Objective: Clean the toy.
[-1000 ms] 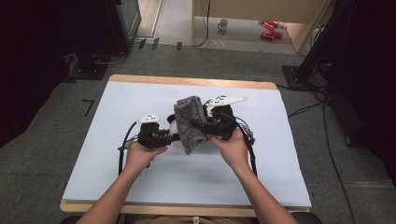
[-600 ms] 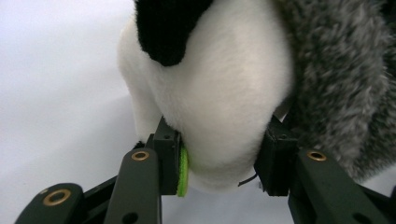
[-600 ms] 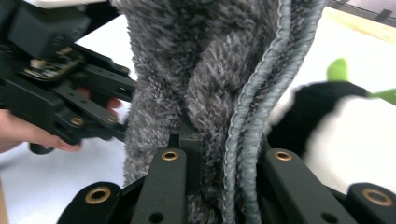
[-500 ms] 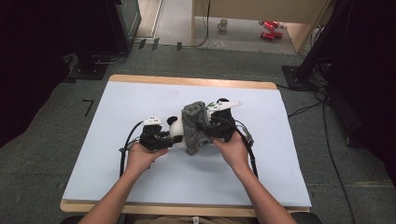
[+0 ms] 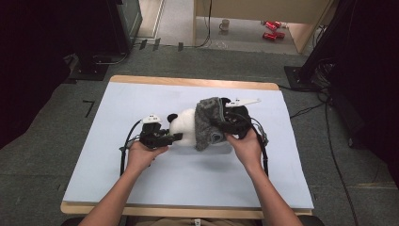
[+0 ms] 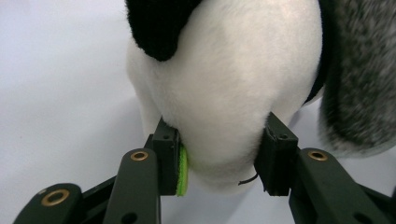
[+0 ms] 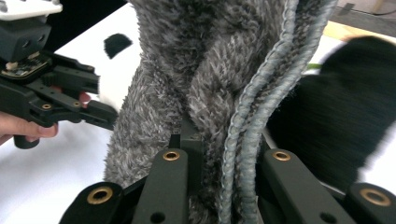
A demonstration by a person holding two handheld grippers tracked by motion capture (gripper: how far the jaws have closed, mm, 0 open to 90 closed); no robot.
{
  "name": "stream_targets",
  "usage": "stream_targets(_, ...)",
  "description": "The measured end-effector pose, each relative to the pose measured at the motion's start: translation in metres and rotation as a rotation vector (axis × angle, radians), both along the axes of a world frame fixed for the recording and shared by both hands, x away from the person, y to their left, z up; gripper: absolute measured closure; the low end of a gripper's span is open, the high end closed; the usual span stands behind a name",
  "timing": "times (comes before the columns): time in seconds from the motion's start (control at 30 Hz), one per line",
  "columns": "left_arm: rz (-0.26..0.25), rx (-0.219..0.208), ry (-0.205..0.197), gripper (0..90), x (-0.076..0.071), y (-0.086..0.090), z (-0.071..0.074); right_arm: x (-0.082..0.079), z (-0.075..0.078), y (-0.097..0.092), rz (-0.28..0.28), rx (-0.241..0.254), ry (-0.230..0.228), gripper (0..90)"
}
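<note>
Since a second ago the grey fleece cloth (image 5: 209,123) has slid off toward the right, uncovering the white head of the panda plush toy (image 5: 184,128), which was hidden under it before. The toy lies on its side near the middle of the pale blue mat (image 5: 141,103), its black ear (image 6: 159,25) pointing away from the person. The cloth drapes over the toy's body, its stitched hem (image 7: 261,107) running up between the right claw's jaws. The right gripper (image 5: 225,123) is pressed together, pinching the bunched cloth. The left gripper (image 5: 176,136) has just been opening; its jaws straddle the toy's white head and its pads (image 6: 181,170) press into the fur on both sides. The mat rests on a wooden table (image 5: 197,83).
</note>
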State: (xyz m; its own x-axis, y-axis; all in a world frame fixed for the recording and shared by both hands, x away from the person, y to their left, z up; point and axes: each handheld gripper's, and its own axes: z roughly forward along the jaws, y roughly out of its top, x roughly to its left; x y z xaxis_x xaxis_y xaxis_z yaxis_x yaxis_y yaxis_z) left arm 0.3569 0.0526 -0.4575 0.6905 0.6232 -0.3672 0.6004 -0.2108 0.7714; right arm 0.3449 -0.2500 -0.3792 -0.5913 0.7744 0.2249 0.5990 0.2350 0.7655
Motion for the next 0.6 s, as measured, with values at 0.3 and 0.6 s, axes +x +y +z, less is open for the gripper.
stream_targets(0.3, 0.007, -0.003, 0.01, 58.1, 0.006, -0.001, 0.002, 0.001, -0.005, -0.035, -0.08, 0.073, 0.02, 78.0)
stream_targets(0.6, 0.02, -0.007, 0.025, 57.9, 0.013, 0.001, 0.001, 0.0, -0.011, -0.063, -0.193, 0.041, 0.043, 78.1)
